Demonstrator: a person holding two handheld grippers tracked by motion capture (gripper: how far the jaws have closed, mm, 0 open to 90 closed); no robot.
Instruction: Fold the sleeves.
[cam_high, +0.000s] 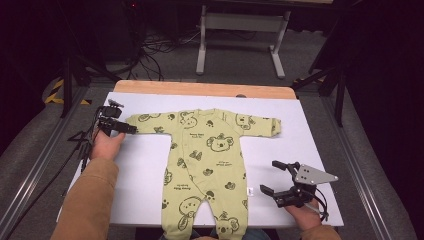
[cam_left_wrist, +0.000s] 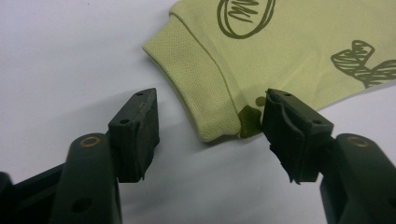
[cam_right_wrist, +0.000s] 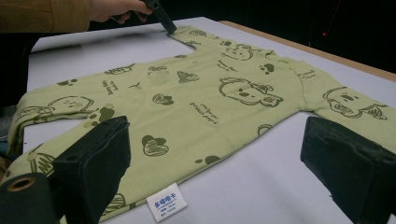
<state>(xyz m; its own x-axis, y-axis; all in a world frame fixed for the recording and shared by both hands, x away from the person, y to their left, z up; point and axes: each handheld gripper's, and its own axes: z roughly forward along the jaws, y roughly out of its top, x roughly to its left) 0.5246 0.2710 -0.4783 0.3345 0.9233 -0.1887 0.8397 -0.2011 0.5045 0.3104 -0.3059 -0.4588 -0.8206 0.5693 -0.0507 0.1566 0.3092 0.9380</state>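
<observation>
Pale green cotton baby romper (cam_high: 207, 160) with dark koala prints lies flat and fully spread at the centre of the white table (cam_high: 145, 165) — no fold is made yet. Left claw (cam_high: 121, 127), at nine o'clock, straddles the ribbed sleeve cuff (cam_left_wrist: 201, 84), jaws not yet pressing it. Right claw (cam_high: 276, 179), at four o'clock, waits released beside the romper's side label (cam_right_wrist: 166, 202) — the whole fold likely remains.

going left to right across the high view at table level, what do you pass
left gripper at the sleeve cuff → light green baby romper with dark koala prints lying flat → small white care label at its side → right gripper, jaws open
</observation>
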